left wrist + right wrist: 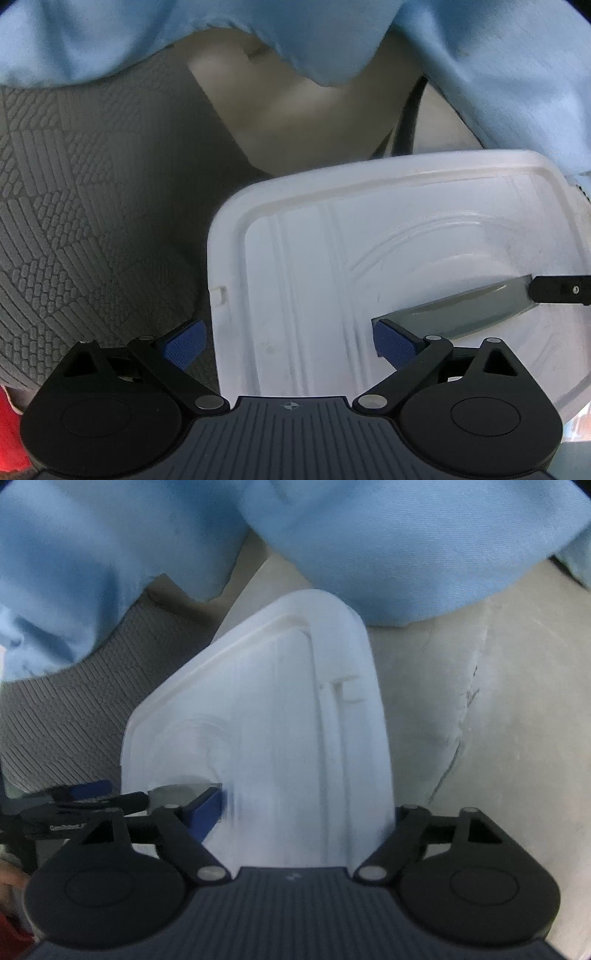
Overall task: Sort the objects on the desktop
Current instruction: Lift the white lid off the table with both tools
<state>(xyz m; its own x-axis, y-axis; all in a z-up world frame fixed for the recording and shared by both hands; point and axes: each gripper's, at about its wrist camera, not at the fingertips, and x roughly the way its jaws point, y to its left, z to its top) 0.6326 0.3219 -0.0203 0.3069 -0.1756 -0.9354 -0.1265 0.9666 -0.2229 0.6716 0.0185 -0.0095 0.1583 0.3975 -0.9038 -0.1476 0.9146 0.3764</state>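
A white translucent plastic lid [369, 258] fills the lower right of the left wrist view and the middle of the right wrist view [280, 738]. My left gripper [288, 343] has its jaws wide apart, one blue pad [186, 343] left of the lid's edge and the other over the lid. My right gripper [295, 812] straddles the lid's near edge; its left blue pad [207, 808] presses the lid, and its right finger is hidden behind the lid. Its finger shows as a grey shape through the lid in the left wrist view [480, 306].
A grey textured mat [92, 221] lies under and left of the lid, also in the right wrist view [74, 709]. A beige surface [480, 701] lies to the right. Light blue sleeves [498, 55] hang across the top of both views. A black cable [410, 122] runs behind the lid.
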